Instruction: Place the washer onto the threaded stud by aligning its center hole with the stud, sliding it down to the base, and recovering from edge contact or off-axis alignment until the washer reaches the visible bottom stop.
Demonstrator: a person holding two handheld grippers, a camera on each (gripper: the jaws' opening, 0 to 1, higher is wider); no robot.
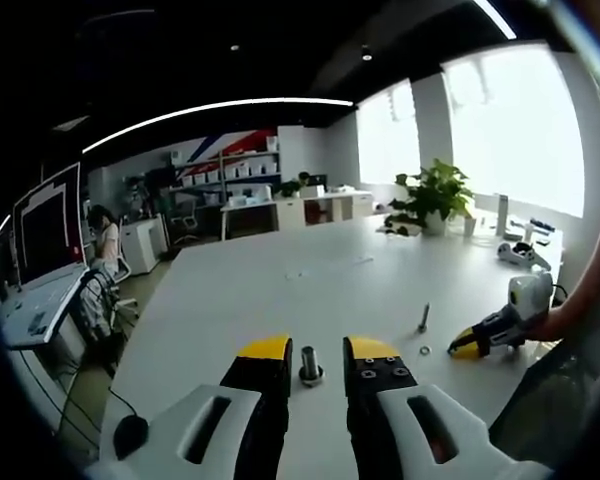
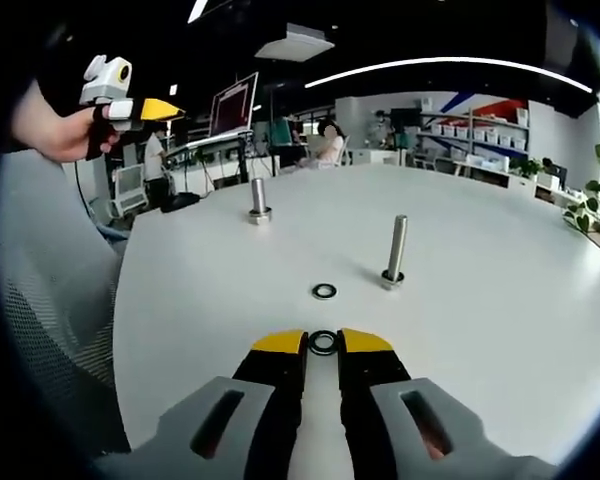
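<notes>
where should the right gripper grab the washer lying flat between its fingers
Grip the washer across its outer rim, coming in low along the table as the right gripper already does. It lies flat and thin, so only the edge offers purchase.

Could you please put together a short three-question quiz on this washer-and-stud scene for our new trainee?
1. True or false: in the right gripper view, a washer sits between the tips of the right gripper.
2. In that view, where does the second washer lie? A) threaded on the near stud B) flat on the table, apart from the stud C) on the far stud
3. Fill in: in the left gripper view, the left gripper has a short ____ standing between its jaws.

Key:
1. True
2. B
3. stud
</notes>
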